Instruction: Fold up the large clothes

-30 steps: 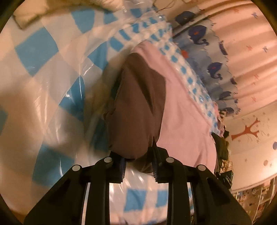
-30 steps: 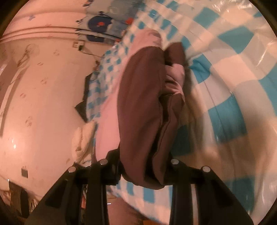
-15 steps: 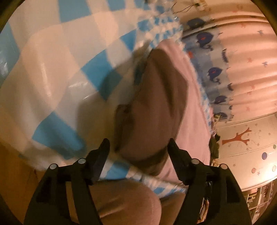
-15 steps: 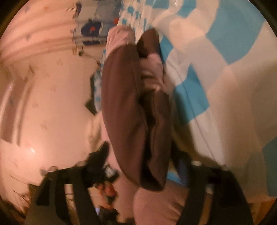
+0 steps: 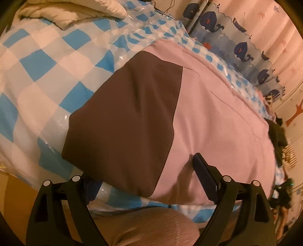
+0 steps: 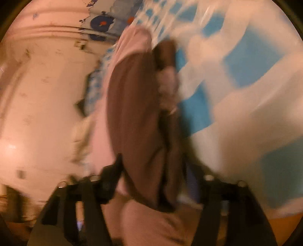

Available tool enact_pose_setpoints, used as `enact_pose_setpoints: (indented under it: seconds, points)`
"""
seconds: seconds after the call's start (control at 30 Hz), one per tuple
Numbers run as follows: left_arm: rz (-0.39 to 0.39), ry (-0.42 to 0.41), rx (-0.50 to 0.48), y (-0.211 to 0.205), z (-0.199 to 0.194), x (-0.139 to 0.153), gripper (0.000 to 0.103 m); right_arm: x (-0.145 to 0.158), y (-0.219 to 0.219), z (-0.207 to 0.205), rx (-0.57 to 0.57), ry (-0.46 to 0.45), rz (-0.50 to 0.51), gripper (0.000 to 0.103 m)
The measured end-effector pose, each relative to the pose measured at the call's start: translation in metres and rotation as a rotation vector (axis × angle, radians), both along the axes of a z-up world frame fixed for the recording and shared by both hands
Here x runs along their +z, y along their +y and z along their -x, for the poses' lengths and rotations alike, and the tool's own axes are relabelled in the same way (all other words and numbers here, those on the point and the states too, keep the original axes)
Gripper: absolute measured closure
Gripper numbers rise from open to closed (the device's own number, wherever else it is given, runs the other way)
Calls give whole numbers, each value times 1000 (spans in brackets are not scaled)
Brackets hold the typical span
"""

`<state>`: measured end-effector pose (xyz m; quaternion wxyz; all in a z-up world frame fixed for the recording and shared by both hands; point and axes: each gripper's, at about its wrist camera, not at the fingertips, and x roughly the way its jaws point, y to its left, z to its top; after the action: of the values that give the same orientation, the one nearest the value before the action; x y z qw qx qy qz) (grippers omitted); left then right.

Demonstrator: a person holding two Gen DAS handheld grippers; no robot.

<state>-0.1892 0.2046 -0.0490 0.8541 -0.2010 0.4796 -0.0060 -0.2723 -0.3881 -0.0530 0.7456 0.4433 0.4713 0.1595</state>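
A large pink and brown garment [image 5: 217,113] lies folded on the blue-and-white checked bed cover [image 5: 47,62]. My left gripper [image 5: 139,168] straddles the garment's near edge. Its jaws are opening wide, and the right fingertip [image 5: 198,164] rests on the pink cloth without pinching it. The right wrist view is blurred. There the garment's thick brown folded edge [image 6: 136,113] runs between the fingers of my right gripper [image 6: 153,168]. Those jaws are closing around the fold, with no clear squeeze on it.
A cream quilt [image 5: 66,11] lies at the bed's far end. A whale-print curtain [image 5: 236,37] hangs beyond the bed, and dark clothes [image 5: 278,132] are piled at its right side. The person's knee [image 5: 151,227] is just below the grippers, by the wooden bed edge [image 5: 11,189].
Both grippers have let go of the brown fold and spread their jaws. The left has slid right along the near edge, and the garment now lies flat. The right's jaws have since narrowed.
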Motion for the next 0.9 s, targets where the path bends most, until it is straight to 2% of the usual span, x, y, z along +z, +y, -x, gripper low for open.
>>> enact_pose_setpoints:
  seconds: [0.07,0.1,0.13,0.23,0.37,0.47,0.57,0.63,0.67,0.7,0.77,0.83,0.9]
  points:
    - [-38,-12,0,-3,3,3,17,27,-8,4,-94,-20,187,31]
    - [-55,-14,1,-5,3,4,17,45,-10,2,-159,-33,298,30]
    - [-70,-15,5,-6,2,5,16,59,-9,-1,-179,-65,350,30]
    - [-91,-16,11,-9,4,5,16,106,22,-40,-154,-186,488,26]
    - [-103,-17,10,-12,5,6,16,133,100,-126,-22,-296,614,23]
    - [-119,-20,7,-13,4,7,16,127,151,-168,59,-327,679,23]
    - [-132,-22,5,-14,5,7,16,96,194,-222,115,-292,732,23]
    - [-137,-29,4,-14,5,7,15,57,213,-259,154,-213,805,23]
    - [-133,-37,0,-15,5,7,13,26,218,-277,190,-137,819,19]
    - [-133,-55,-7,-16,5,9,10,11,217,-284,196,-108,800,17]
    - [-177,-82,-20,-23,5,15,10,5,217,-298,184,-82,799,15]
    - [-223,-63,-28,-29,1,14,10,7,217,-301,195,-63,790,15]
    - [-216,-41,-28,-28,0,11,10,19,213,-297,176,-63,773,15]
